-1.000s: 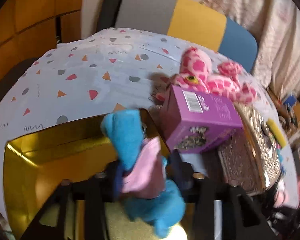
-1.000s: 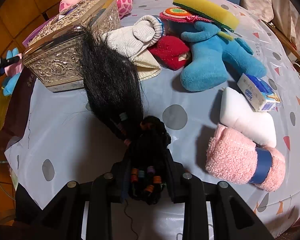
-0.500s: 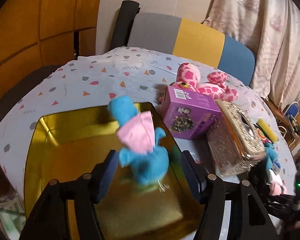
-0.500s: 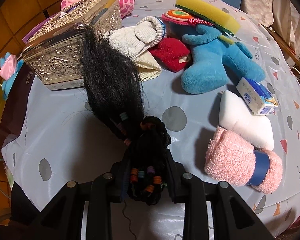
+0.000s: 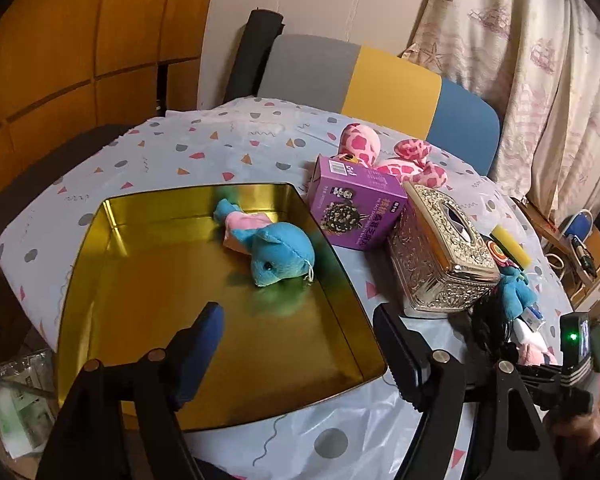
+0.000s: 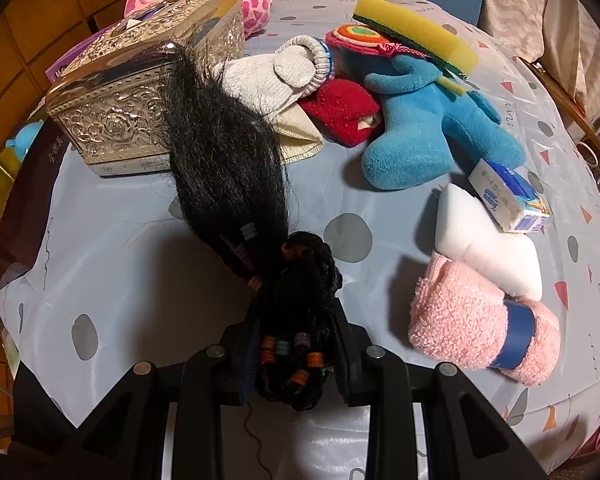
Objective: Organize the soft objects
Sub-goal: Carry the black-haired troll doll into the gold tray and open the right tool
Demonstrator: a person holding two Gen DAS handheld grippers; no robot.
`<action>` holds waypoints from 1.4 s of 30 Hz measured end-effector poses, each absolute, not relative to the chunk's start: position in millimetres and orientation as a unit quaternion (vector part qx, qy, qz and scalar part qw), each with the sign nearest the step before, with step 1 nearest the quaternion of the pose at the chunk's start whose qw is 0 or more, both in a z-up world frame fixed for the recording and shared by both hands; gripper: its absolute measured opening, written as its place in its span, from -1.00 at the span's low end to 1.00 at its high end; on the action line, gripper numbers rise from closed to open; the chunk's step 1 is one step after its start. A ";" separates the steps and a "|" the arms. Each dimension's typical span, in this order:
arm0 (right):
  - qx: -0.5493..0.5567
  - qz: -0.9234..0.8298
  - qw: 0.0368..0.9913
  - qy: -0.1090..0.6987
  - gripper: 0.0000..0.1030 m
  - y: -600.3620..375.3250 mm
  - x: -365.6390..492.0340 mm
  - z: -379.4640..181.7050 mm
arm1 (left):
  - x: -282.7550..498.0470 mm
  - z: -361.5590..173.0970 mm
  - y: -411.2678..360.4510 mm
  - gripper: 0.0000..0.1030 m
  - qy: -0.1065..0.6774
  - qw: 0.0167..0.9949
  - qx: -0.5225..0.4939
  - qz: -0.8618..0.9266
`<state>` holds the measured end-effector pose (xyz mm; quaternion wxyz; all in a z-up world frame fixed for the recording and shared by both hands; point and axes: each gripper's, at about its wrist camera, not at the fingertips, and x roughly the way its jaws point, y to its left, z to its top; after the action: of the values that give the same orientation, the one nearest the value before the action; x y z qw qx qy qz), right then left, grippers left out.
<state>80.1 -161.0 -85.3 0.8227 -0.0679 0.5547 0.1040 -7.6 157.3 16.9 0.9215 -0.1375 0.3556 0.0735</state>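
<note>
The gold tin [image 5: 148, 280] is the landmark: inside it, against its far right wall, lies the small blue plush [image 5: 278, 254], and at its near edge the left gripper [image 5: 300, 332] hangs with its jaws opening and nothing between them, so that drop looks finished. Well to the tin's right, past the ornate tissue box [image 6: 140, 96], the right gripper [image 6: 296, 360] is pinched tight on the black beaded hairpiece [image 6: 236, 168]. It likely goes in the tin next, needing a lift clear of the box.

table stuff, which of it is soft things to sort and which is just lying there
Job:
- blue dolphin plush, in gold tin
- black hairpiece
- pink towel roll
- white sponge

Lying about:
- purple box
- silver tissue box
</note>
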 end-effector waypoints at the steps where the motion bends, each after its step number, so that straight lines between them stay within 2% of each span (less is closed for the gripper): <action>1: -0.067 0.103 0.823 0.554 -0.42 -160.9 79.4 -85.5 | -9.8 17.9 156.9 0.51 0.354 0.923 -0.134 0.077; 3: -0.063 0.102 0.824 0.553 -0.42 -161.2 77.4 -85.8 | -14.4 20.0 156.5 0.51 0.349 0.925 -0.128 0.083; 6: -0.045 0.106 0.824 0.555 -0.43 -162.8 71.0 -85.5 | -20.7 21.3 155.2 0.65 0.346 0.926 -0.119 0.092; 10: -0.005 0.134 0.814 0.565 -0.44 -161.1 57.7 -83.1 | -25.9 20.3 156.3 0.71 0.343 0.927 -0.115 0.101; 21: 0.061 0.230 0.776 0.584 -0.45 -135.2 31.1 -79.3 | -27.3 9.0 160.1 0.81 0.360 0.919 -0.125 0.104; 26: 0.077 0.273 0.774 0.566 -0.45 -118.5 30.5 -58.9 | -29.3 7.8 165.1 0.81 0.359 0.918 -0.127 0.109; 35: 0.021 0.322 0.788 0.524 -0.45 -76.1 42.1 -13.2 | -31.2 8.6 174.0 0.81 0.356 0.917 -0.126 0.125; 42: -0.043 0.354 0.790 0.500 -0.45 -16.3 59.8 2.0 | -39.8 19.4 182.6 0.92 0.334 0.923 -0.114 0.152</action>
<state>59.8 -16.3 2.0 0.7897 -0.0435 0.4996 0.3535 -39.8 182.6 19.4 0.9234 -0.1135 0.3338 0.1518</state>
